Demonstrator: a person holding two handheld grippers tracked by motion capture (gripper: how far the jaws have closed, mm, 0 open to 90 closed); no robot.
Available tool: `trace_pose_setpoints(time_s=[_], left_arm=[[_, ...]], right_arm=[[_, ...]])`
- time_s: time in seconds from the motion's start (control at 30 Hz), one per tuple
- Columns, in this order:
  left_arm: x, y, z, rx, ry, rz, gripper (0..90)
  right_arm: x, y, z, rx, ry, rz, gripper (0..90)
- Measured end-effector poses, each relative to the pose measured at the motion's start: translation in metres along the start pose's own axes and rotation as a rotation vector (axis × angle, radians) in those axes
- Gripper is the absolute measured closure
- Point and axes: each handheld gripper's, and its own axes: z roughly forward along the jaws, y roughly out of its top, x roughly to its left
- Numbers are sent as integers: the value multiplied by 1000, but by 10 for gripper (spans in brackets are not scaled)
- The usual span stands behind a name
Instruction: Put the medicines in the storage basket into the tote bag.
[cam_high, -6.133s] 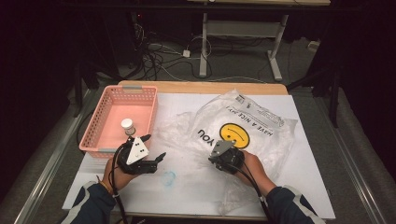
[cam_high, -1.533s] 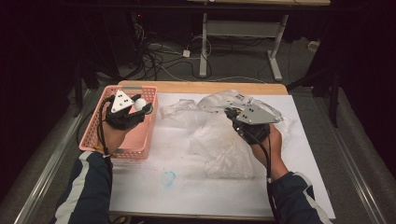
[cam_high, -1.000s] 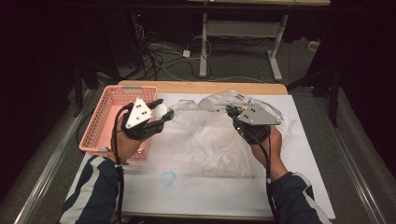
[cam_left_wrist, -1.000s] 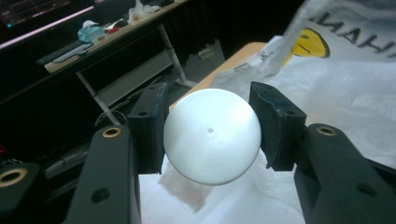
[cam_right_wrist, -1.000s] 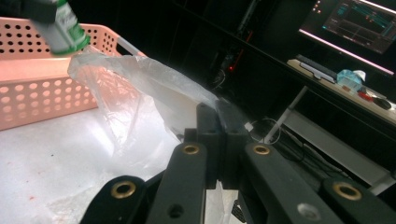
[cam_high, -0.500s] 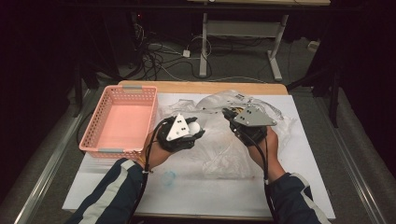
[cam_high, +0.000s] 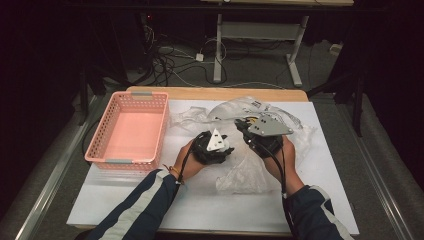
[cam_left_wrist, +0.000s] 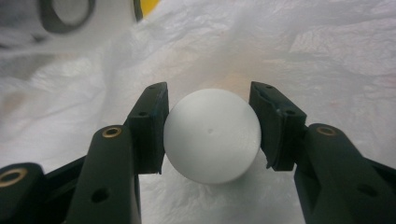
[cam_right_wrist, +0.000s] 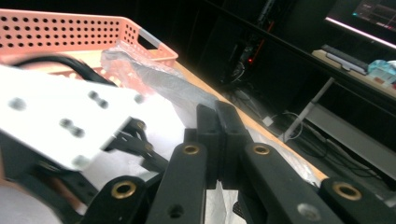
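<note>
A white ball (cam_left_wrist: 212, 135) sits between the two jaws of my left gripper (cam_left_wrist: 208, 93), which is shut on it. Crinkled clear plastic of the bag (cam_left_wrist: 303, 46) surrounds the ball on all sides. In the high view my left gripper (cam_high: 223, 146) is at the middle of the table, pointing into the bag (cam_high: 245, 172). My right gripper (cam_high: 243, 125) is just to its right, shut on a pinched edge of the bag (cam_right_wrist: 154, 77) and holding it off the table. The right gripper (cam_right_wrist: 217, 114) has its jaws pressed together.
A pink perforated basket (cam_high: 97, 135) stands at the left of the white sheet (cam_high: 210, 210), and shows nothing inside. Its rim (cam_right_wrist: 70, 30) lies behind the left gripper's grey plate (cam_right_wrist: 70, 126). Cables and desk legs lie beyond the table's far edge.
My left gripper has carried the white ball from the pink basket rightward to the bag. The right gripper has kept the bag's edge lifted, shifting slightly nearer.
</note>
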Motion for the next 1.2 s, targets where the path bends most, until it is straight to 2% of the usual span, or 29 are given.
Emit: trace_pose_setpoints(time_s=[0.03, 0.1, 0.17, 0.33, 0.37, 0.47, 0.53, 0.6, 0.7, 0.73, 0.77, 0.83, 1.0, 1.1, 1.13, 1.17, 1.2], left_arm=[[1, -1, 4, 9, -9, 4, 481], [-1, -3, 11, 6, -11, -19, 480], [-1, -4, 15, -15, -10, -38, 479], [-1, -2, 14, -17, 12, -35, 463], [-1, -1, 11, -27, 18, -41, 422], [1, 3, -1, -43, 49, -47, 363], [0, 5, -9, -55, 39, -43, 340], [-2, 7, -20, -43, 39, -2, 339], [-5, 9, -42, -37, 68, 53, 313], [-5, 8, -52, -52, 77, 61, 313], [-4, 7, -62, -71, 74, 48, 312], [-1, 2, -81, -93, 95, 33, 265], [11, -6, -116, -147, 179, -3, 264], [21, -7, -119, -154, 228, -28, 259], [24, -6, -117, -141, 260, -34, 205], [28, -6, -114, -125, 266, -33, 172], [33, -5, -111, -105, 253, -51, 176]], right_arm=[[0, 0, 0, 0, 3, 3, 900], [0, -1, 0, 5, 7, 6, 900], [0, -1, 2, 13, 6, 4, 900], [0, -2, 3, 23, 5, -1, 900], [0, -3, 2, 23, 3, -1, 900], [-1, -3, 2, 27, 0, 3, 900], [-2, -4, 3, 34, 3, 3, 900], [-2, -5, 2, 39, 1, 0, 900], [-4, -7, 2, 50, 0, -3, 900], [-4, -8, 2, 55, 2, -1, 900], [-4, -8, 1, 59, 4, -1, 900], [-6, -10, 0, 71, 10, -4, 900], [-10, -16, -4, 92, 23, 7, 900], [-10, -19, -7, 107, 33, 5, 900], [-10, -20, -8, 110, 41, 6, 900], [-10, -21, -9, 116, 49, 8, 900], [-10, -22, -11, 120, 55, 5, 900]])
